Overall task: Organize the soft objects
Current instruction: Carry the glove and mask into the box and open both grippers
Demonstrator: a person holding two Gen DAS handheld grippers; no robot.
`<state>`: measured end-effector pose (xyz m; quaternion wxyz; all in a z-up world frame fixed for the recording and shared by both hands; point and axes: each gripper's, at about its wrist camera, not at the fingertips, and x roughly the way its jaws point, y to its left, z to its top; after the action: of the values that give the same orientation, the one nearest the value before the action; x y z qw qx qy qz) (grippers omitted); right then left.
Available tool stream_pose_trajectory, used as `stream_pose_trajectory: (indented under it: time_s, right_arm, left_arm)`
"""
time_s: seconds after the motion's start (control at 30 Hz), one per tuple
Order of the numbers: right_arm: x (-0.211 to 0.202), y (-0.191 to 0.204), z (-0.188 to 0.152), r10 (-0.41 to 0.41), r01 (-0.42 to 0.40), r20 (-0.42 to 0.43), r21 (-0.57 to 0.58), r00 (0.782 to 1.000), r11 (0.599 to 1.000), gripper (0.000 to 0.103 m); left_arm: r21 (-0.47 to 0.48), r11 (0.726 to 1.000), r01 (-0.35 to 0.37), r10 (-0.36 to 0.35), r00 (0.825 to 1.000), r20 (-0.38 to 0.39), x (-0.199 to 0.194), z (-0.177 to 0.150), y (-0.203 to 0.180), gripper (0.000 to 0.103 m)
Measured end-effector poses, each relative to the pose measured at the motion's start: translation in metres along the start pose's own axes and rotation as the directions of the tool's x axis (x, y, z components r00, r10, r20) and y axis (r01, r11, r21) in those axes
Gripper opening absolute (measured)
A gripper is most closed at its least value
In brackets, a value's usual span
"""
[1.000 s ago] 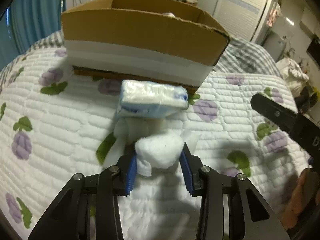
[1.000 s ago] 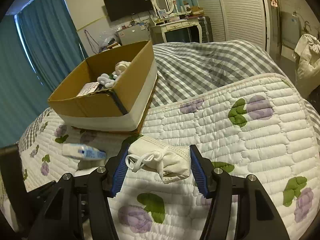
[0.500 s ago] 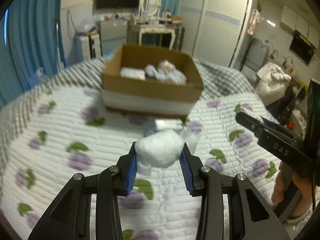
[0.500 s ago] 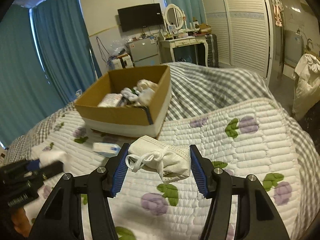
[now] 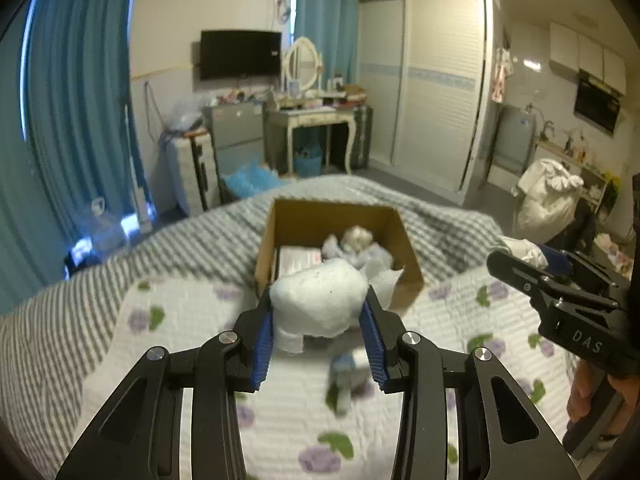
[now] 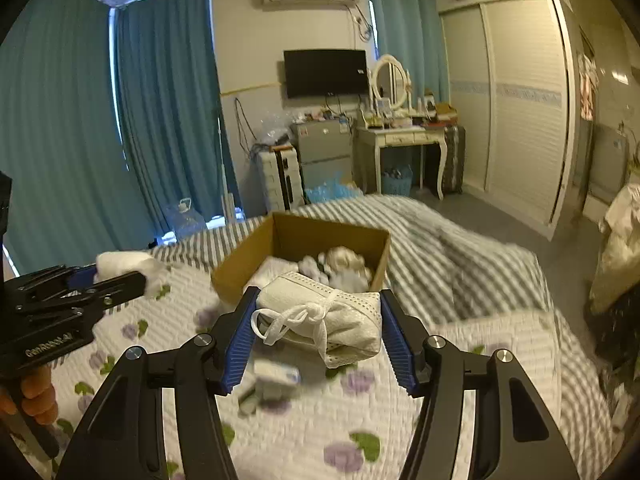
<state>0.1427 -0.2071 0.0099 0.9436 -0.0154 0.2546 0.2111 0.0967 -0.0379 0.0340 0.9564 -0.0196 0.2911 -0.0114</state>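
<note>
My left gripper (image 5: pixel 320 334) clamped on a cotton wad (image 5: pixel 319 298), my right gripper (image 6: pixel 318 336) pinching a folded mask (image 6: pixel 324 322), both above the quilt (image 6: pixel 304 420), cardboard box (image 5: pixel 404 256) ahead.

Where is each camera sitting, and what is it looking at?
Left wrist: it sits on the left hand-held gripper, looking along its fingers, shut on a cotton wad, toward the cardboard box; the right hand-held gripper shows at the right edge.
Right wrist: it sits on the right hand-held gripper, shut on a folded face mask, facing the same box; the left hand-held gripper and some fingers show at the left edge.
Both views share the box, the quilted bed and the TV.
</note>
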Motion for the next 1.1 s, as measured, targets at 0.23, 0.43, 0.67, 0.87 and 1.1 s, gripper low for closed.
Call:
stream_pose_trajectory:
  time_s: [0.23, 0.43, 0.67, 0.87, 1.1]
  right_arm:
    - [0.042, -0.008, 0.043, 0.017, -0.018, 0.030, 0.016, 0.999, 1.000, 0.058]
    - [0.114, -0.023, 0.049, 0.009, -0.008, -0.015, 0.045, 1.000, 0.999, 0.058]
    - [0.194, -0.043, 0.029, -0.017, 0.021, -0.106, 0.039, 0.994, 0.999, 0.058]
    - [0.210, -0.051, 0.023, 0.015, -0.007, -0.098, 0.081, 0.995, 0.997, 0.075]
    - [0.183, -0.051, 0.034, -0.028, 0.035, -0.066, 0.104, 0.997, 0.994, 0.083]
  left_arm:
    - [0.051, 0.999, 0.006, -0.006, 1.000, 0.017, 0.054, 0.036, 0.000, 0.038]
    - [0.065, 0.998, -0.004, 0.005, 1.000, -0.021, 0.125, 0.048, 0.004, 0.038]
    - [0.160, 0.987, -0.025, 0.038, 0.996, -0.083, 0.197, 0.032, 0.000, 0.038]
    - [0.156, 0.987, -0.044, 0.060, 0.993, -0.097, 0.212, 0.019, -0.002, 0.048]
    - [0.104, 0.988, -0.110, 0.117, 0.991, -0.059, 0.177, 0.029, 0.010, 0.076]
